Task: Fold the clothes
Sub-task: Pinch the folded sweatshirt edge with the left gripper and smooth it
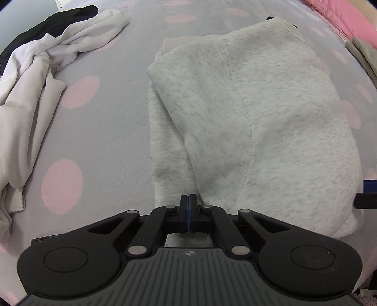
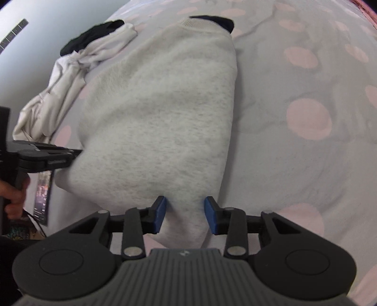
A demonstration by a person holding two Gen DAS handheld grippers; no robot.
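Lying on bed: grey sweatshirt [image 1: 247,113], folded lengthwise, neckband at the far end, one sleeve doubled over along its left side in the left wrist view.
Bedding: pale lilac sheet [image 1: 113,131] with pink dots, wrinkled on the side right of the sweatshirt in the right wrist view.
Left gripper [image 1: 188,200]: pointing steeply down at the near left edge of the sweatshirt; jaws fully together, blue pads meeting face to face; tips right at the hem fold, cannot tell whether any cloth is pinched between them.
Right gripper [image 2: 185,211]: jaws roughly half open, astride the near corner of the sweatshirt; cloth between the blue pads [image 2: 160,213], whether pressed or loose cannot be told.
Seen from right wrist: left gripper at the picture's left edge, tip against the sweatshirt's side, held by a hand [image 2: 14,195].
Other laundry: crumpled white garment [image 1: 35,94] beside the sweatshirt, well apart from it; black garment [image 1: 47,26] partly under its far end.
Far edge: pink bedding [image 1: 353,21] at the top right corner.
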